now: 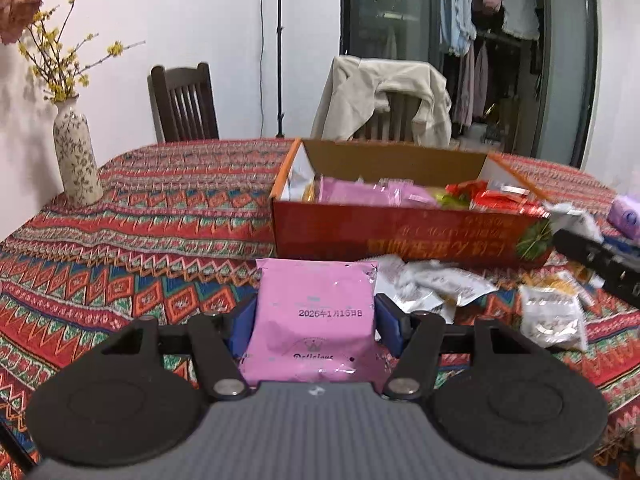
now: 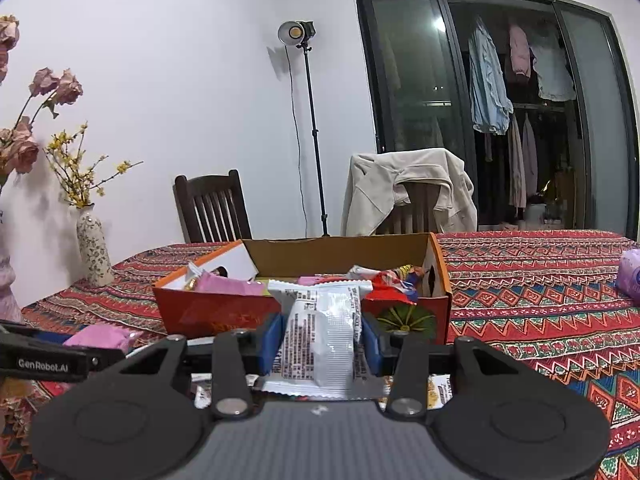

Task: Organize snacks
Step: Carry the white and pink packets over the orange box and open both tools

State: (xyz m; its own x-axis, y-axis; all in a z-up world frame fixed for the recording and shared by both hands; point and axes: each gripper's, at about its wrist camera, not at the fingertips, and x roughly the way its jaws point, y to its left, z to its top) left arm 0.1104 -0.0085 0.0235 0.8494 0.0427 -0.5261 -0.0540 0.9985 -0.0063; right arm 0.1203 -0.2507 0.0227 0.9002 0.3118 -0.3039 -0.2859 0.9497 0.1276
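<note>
at the far left a flowered vase (image 1: 76,156) is seen standing on the table (image 1: 160,216), well apart from the work. next, the left claw (image 1: 315,316) is seen clamped on a pink packet (image 1: 314,320); the blue pads are pressed against its two sides, and its long axis is pointed away from the claw toward the box. the open cardboard box (image 1: 408,236) is found straight ahead of this claw and a little to the right, already partly filled with pink and red packets. loose white packets (image 1: 432,284) are scattered on the table just before the box's near wall. further right, the right claw (image 2: 322,338) is seen shut on a white packet (image 2: 324,332), held upright between the pads, with the box directly beyond it. the right claw is judged the nearer to the box, so its packet is probably to be carried forward over the near wall first.
</note>
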